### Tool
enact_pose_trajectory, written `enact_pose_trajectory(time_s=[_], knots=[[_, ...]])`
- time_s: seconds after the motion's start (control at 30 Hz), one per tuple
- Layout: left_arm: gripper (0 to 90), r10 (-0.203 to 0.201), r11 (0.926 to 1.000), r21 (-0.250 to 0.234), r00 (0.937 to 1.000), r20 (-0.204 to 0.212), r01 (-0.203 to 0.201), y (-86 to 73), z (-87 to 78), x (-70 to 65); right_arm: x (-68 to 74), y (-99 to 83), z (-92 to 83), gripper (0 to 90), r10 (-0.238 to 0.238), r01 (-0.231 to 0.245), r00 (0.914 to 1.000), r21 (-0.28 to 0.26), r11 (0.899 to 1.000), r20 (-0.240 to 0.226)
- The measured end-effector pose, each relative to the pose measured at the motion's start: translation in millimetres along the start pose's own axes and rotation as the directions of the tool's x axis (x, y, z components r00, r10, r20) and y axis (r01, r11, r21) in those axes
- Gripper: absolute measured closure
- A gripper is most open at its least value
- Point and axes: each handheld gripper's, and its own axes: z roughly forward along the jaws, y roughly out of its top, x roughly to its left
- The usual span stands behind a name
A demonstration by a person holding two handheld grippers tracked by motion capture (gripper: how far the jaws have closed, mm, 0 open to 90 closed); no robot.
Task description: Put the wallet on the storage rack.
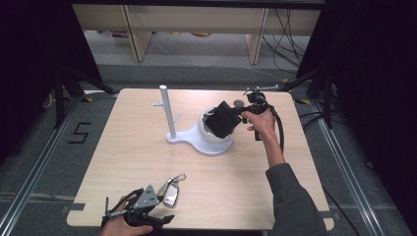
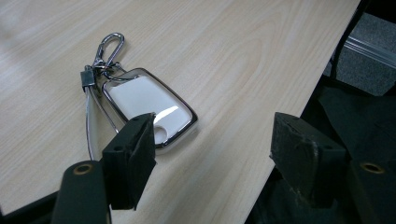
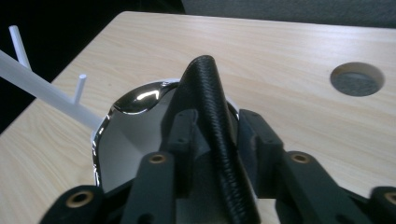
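A black textured leather pouch (image 3: 212, 121) is clamped in the right tool (image 3: 217, 135), above the white chrome-rimmed bowl (image 1: 212, 133) of a white pegged stand (image 1: 166, 110). Near the light wooden worktop's (image 1: 147, 147) front edge, the left tool (image 2: 215, 154) gapes beside a white chrome-edged key fob (image 2: 147, 105).

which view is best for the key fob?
Left gripper view: the key fob lies close up on the table, carabiner and ring clear, one jaw overlapping its near end. The high view shows it small beside the left gripper. The right gripper view looks elsewhere.
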Motion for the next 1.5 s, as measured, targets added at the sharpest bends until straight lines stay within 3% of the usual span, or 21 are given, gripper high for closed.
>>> enact_pose_trajectory(time_s=[0.07,0.1,0.13,0.17,0.23,0.3,0.33,0.47,0.53,0.57,0.6,0.67,0.73,0.9,0.93,1.0,1.13,1.17,1.3,1.47,1.5], knots=[[30.0,-0.004,0.9999,-0.01,0.9999,-0.016,0.004,0.3,-0.5,0.4,5.3,0.0,-5.6,57.0,0.0,0.0,0.9991,0.014,1.0,0.041],[29.7,-0.003,1.0,-0.006,0.9997,-0.023,0.003,0.3,-1.5,0.7,3.8,-0.1,-7.5,55.1,-0.055,0.054,0.9951,0.009,0.998,0.082],[29.6,-0.015,0.9999,-0.008,0.9995,-0.029,0.015,-0.1,-1.6,0.4,7.4,-0.8,-11.4,53.3,-0.045,0.042,0.9948,0.032,0.999,0.091],[29.5,-0.012,0.9999,-0.005,0.9994,-0.032,0.012,-0.2,-2.0,1.2,6.6,-0.8,-13.9,51.4,-0.1,0.098,0.9901,0.026,0.995,0.098],[29.3,-0.013,0.9999,0.003,0.9995,-0.029,0.014,-0.3,-2.1,2.3,10.4,-3.3,-21.7,47.6,-0.067,0.066,0.992,0.021,0.998,0.107],[29.2,-0.041,0.9989,-0.022,0.9991,0.001,0.042,-0.5,-0.5,0.2,7.8,-6.3,-28.2,43.9,-0.085,0.085,0.9908,-0.003,0.996,0.105],[29.2,-0.033,0.9992,-0.023,0.9994,-0.015,0.032,-0.4,-1.0,0.8,9.1,-8.4,-32.2,42.2,-0.073,0.073,0.9921,0.006,0.997,0.102],[29.1,-0.017,0.9998,-0.008,0.9993,-0.033,0.017,-0.7,-1.9,3.6,11.0,-22.1,-47.7,39.2,-0.146,0.15,0.9791,-0.022,0.988,0.142],[29.1,-0.014,0.9999,-0.004,0.9991,-0.039,0.014,-0.9,-2.3,5.1,15.5,-30.6,-56.6,38.2,-0.137,0.14,0.9836,-0.021,0.99,0.118],[29.1,-0.014,0.9999,-0.004,0.9991,-0.039,0.014,-0.9,-2.3,5.1,16.2,-39.7,-65.1,37.3,-0.17,0.175,0.9786,-0.036,0.984,0.116],[29.1,-0.018,0.9998,-0.008,0.9991,-0.039,0.018,-1.1,-2.5,5.0,19.0,-42.9,-67.2,37.4,-0.147,0.152,0.9829,-0.037,0.988,0.111],[29.1,-0.025,0.9995,-0.02,0.9989,-0.039,0.024,-1.3,-2.2,4.7,21.6,-54.1,-75.7,37.4,-0.166,0.172,0.9813,-0.054,0.984,0.097],[29.1,-0.018,0.9998,-0.009,0.9989,-0.044,0.018,-1.5,-3.3,6.0,21.5,-62.6,-81.3,37.4,-0.201,0.207,0.9747,-0.051,0.977,0.098],[29.1,-0.008,1.0,-0.003,0.9982,-0.059,0.008,-2.4,-4.9,9.5,24.4,-78.5,-88.7,37.0,-0.198,0.2,0.9768,-0.022,0.979,0.082],[29.1,-0.037,0.9992,-0.018,0.9976,-0.059,0.036,-3.4,-4.8,9.2,24.7,-80.8,-87.9,36.9,-0.193,0.196,0.9778,-0.026,0.98,0.081],[29.1,-0.026,0.9997,-0.008,0.9975,-0.066,0.025,-3.5,-6.1,11.5,26.7,-84.6,-89.0,36.9,-0.156,0.156,0.9856,-0.006,0.988,0.066],[29.1,-0.034,0.9992,-0.02,0.9975,-0.061,0.033,-3.2,-5.9,12.9,25.7,-92.6,-86.0,36.6,-0.181,0.182,0.982,-0.011,0.983,0.054],[29.0,-0.054,0.9983,-0.027,0.9967,-0.061,0.052,-3.5,-5.0,12.4,27.8,-95.8,-85.5,36.6,-0.17,0.17,0.9838,-0.005,0.985,0.057],[28.3,-0.043,0.9989,-0.023,0.9967,-0.069,0.041,-2.9,-6.9,16.7,32.0,-108.0,-82.5,36.5,-0.163,0.163,0.9856,0.003,0.987,0.044],[26.7,-0.09,0.9945,-0.059,0.9928,-0.078,0.086,-1.7,-7.0,21.9,33.3,-125.2,-78.2,36.8,-0.182,0.181,0.982,0.009,0.983,0.052],[26.4,-0.071,0.9969,-0.038,0.9933,-0.091,0.068,-0.6,-9.2,25.0,34.2,-129.8,-76.1,36.9,-0.179,0.179,0.9832,0.005,0.984,0.035]])
